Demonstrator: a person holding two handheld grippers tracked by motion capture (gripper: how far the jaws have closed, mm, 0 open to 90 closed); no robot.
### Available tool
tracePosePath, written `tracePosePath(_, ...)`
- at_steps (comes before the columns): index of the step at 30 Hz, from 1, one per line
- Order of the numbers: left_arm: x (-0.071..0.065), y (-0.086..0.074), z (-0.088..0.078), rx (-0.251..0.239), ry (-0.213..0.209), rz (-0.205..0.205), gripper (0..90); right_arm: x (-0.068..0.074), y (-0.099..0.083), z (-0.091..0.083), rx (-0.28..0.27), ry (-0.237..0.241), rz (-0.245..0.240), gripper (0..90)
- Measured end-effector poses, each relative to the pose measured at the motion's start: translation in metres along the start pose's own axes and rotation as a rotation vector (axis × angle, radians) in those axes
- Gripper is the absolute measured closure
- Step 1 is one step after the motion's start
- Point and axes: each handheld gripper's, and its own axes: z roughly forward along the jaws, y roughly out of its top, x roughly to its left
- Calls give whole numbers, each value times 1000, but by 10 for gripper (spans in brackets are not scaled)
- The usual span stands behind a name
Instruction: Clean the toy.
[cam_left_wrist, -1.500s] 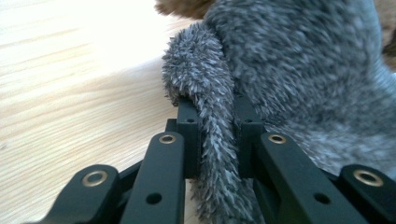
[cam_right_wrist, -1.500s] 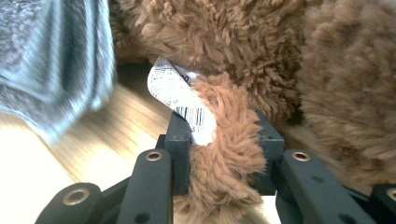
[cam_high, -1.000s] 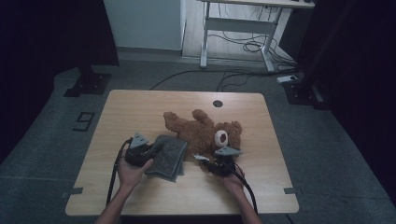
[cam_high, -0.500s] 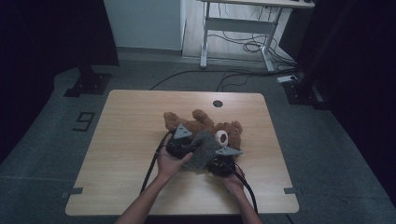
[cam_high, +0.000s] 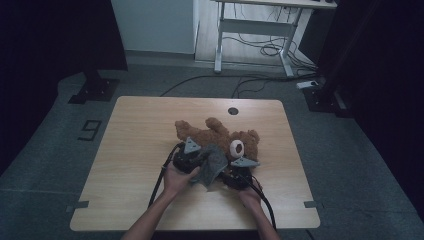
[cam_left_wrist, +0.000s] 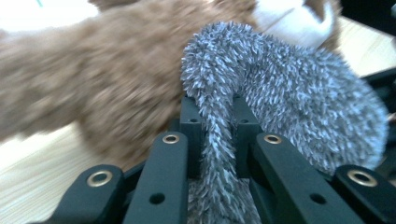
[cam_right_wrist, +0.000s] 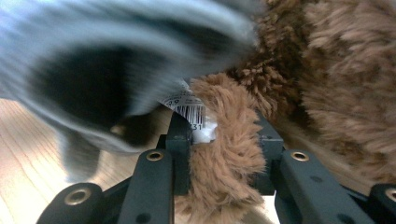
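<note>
A brown teddy bear (cam_high: 220, 132) lies on the wooden table (cam_high: 140, 130). My right gripper (cam_high: 235, 172) is shut on a furry brown limb of the teddy bear (cam_right_wrist: 224, 154), beside its white barcode tag (cam_right_wrist: 189, 107). My left gripper (cam_high: 200, 162) is shut on a fold of fuzzy grey cloth (cam_left_wrist: 289, 107), which runs between its jaws. That grey cloth (cam_high: 214, 165) hangs over the bear's lower part, right beside my right gripper. In the right gripper view the grey cloth (cam_right_wrist: 116, 46) shows blurred at upper left. The bear's brown fur (cam_left_wrist: 107, 88) lies just beyond my left gripper (cam_left_wrist: 217, 112).
The table has a round cable hole (cam_high: 233, 111) near its far edge. Bare wood lies to the left and far right of the bear. A desk frame (cam_high: 255, 30) and cables stand on the floor beyond the table.
My left hand has carried the grey cloth rightward, from the table left of the bear to over the bear beside my right gripper. The right hand has stayed put.
</note>
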Motion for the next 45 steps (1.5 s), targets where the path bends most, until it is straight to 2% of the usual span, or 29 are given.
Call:
tracePosePath(3, 16, -15, -14, 7, 54, -14, 794, 0, 0, 0, -1, -1, -1, 679)
tracePosePath(4, 22, -21, -18, 8, 69, -33, 794, 0, 0, 0, -1, -1, -2, 679)
tracePosePath(5, 29, -26, -21, 14, 76, -48, 794, 0, 0, 0, -2, -1, -3, 679)
tracePosePath(6, 29, -26, -21, 14, 76, -48, 794, 0, 0, 0, -2, -1, -3, 679)
tracePosePath(8, 45, -43, -29, 15, 83, -99, 794, 1, 0, 0, -3, -3, -4, 679)
tracePosePath(10, 50, -48, -32, 11, 85, -114, 794, 1, 0, 0, -3, -5, -6, 680)
tracePosePath(11, 58, -57, -39, -2, 87, -140, 794, 1, 0, 0, -3, -3, -8, 680)
tracePosePath(12, 61, -60, -42, -4, 90, -147, 794, 1, 0, 0, -2, -2, -10, 680)
tracePosePath(15, 64, -68, -48, 5, 115, -144, 794, 1, 0, 0, -2, -4, -11, 680)
tracePosePath(18, 63, -73, -51, 29, 150, -114, 795, 2, 0, 0, -3, -5, -11, 680)
tracePosePath(22, 63, -83, -49, 99, 202, -64, 795, 2, -1, 0, -3, -4, -9, 680)
tracePosePath(25, 69, -93, -47, 119, 188, -93, 795, 2, -1, -1, -3, -2, -10, 680)
tracePosePath(27, 71, -94, -49, 114, 178, -111, 795, 1, -1, -1, -3, 2, -8, 680)
tracePosePath(31, 71, -85, -61, 54, 159, -133, 795, 1, -1, -1, -3, 2, -11, 681)
tracePosePath(32, 69, -77, -66, 25, 139, -141, 794, 1, -1, -1, -4, 6, -9, 681)
tracePosePath(33, 64, -63, -71, -13, 97, -149, 795, 1, -1, -1, -5, 17, 0, 681)
tracePosePath(35, 52, -45, -71, -41, 73, -117, 796, 0, -1, -1, -5, 19, 3, 682)
tracePosePath(36, 52, -45, -71, -41, 73, -117, 796, 0, -1, -1, -5, 19, 3, 682)
tracePosePath(37, 44, -33, -69, -56, 51, -100, 796, 1, -1, -1, -6, 17, 3, 682)
tracePosePath(38, 30, -17, -62, -65, 29, -62, 796, 1, -1, -1, -6, 18, 1, 682)
tracePosePath(41, 6, 7, -44, -71, -7, -7, 796, 1, -1, -1, -6, 19, 1, 681)
tracePosePath(42, 6, 7, -44, -71, -7, -7, 796, 1, -1, -1, -7, 18, 1, 682)
tracePosePath(43, -6, 18, -30, -71, -19, 13, 796, 1, -1, -1, -6, 20, 1, 681)
tracePosePath(45, -17, 29, -10, -56, -30, 28, 795, 1, -2, -2, -5, 22, 4, 681)
